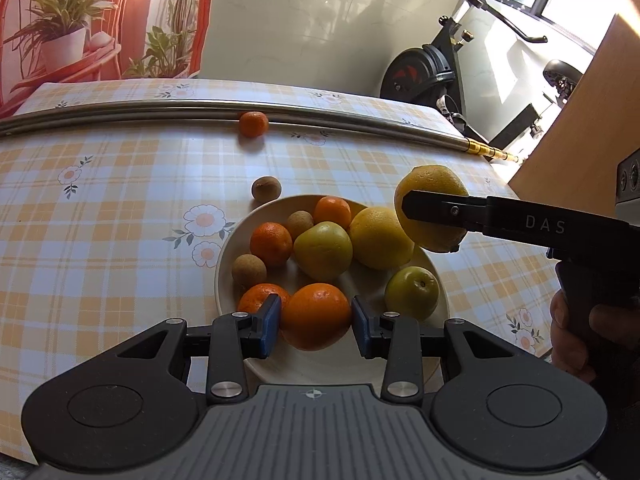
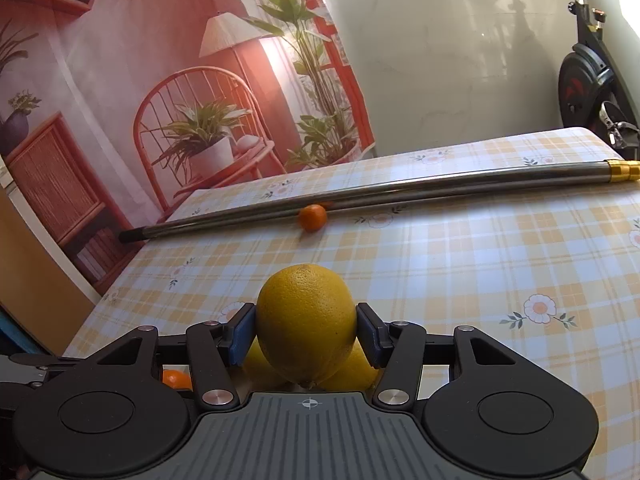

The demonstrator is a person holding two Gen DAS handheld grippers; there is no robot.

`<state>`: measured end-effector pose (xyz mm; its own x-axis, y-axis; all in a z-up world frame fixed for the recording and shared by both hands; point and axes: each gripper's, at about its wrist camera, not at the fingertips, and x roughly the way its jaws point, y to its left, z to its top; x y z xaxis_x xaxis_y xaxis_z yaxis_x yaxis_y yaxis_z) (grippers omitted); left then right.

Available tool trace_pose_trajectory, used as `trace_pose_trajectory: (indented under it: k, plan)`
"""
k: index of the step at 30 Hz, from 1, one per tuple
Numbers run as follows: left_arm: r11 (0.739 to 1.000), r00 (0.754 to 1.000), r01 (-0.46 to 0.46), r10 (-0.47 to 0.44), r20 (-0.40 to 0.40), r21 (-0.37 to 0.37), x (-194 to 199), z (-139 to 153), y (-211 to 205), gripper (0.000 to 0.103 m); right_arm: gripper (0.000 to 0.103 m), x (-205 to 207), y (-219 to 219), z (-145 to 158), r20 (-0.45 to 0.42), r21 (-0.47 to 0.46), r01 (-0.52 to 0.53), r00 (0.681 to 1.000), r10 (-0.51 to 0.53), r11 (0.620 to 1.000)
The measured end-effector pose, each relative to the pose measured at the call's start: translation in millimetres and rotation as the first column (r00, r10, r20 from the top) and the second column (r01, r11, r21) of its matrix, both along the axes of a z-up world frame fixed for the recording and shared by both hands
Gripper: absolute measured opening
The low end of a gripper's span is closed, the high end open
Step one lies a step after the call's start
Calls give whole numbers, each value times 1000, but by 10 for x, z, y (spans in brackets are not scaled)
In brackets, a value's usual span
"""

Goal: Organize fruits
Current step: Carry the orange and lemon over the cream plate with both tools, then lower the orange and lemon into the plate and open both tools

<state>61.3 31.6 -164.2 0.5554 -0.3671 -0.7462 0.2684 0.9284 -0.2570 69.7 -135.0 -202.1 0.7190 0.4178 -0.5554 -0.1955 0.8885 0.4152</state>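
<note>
A cream plate point(image 1: 228, 256) holds several oranges, lemons, green fruits and small brown fruits. My left gripper point(image 1: 315, 322) is shut on an orange point(image 1: 316, 316) at the plate's near rim. My right gripper point(image 2: 306, 336) is shut on a yellow lemon point(image 2: 306, 320); in the left wrist view the lemon point(image 1: 432, 184) hangs above the plate's right edge in the right gripper point(image 1: 434, 208). A small tangerine point(image 1: 253, 124) lies against the metal rod; it also shows in the right wrist view point(image 2: 312, 217). A small brown fruit point(image 1: 266, 189) lies on the cloth behind the plate.
The table has a checked floral cloth point(image 1: 100, 208). A metal rod point(image 1: 340, 118) lies across its far side, also in the right wrist view point(image 2: 440, 188). A wooden panel point(image 1: 580, 132) stands at the right. An exercise bike point(image 1: 424, 72) stands beyond the table.
</note>
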Motion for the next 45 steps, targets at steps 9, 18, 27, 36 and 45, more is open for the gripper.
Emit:
trace_pose_trajectory:
  k: [9, 18, 27, 36, 45]
  plan:
    - [1000, 997, 18, -19, -69, -11, -32, -107, -12, 40, 49, -145, 61, 42, -8, -6, -26, 1000, 26, 1000]
    - [999, 997, 8, -4, -83, 48, 109, -305, -2, 40, 49, -200, 168, 54, -16, -37, -57, 998, 56, 998]
    - [996, 1000, -8, 9, -19, 90, 119, -322, -9, 40, 49, -160, 253, -34, -41, -46, -109, 993, 107, 993]
    - [997, 996, -71, 71, 53, 4, -10, -181, 158, 42, 49, -130, 346, -105, -70, -55, -160, 985, 156, 986]
    - [971, 963, -233, 237, 130, -46, -62, -34, 365, 42, 49, -102, 460, -153, -98, -71, -227, 971, 220, 971]
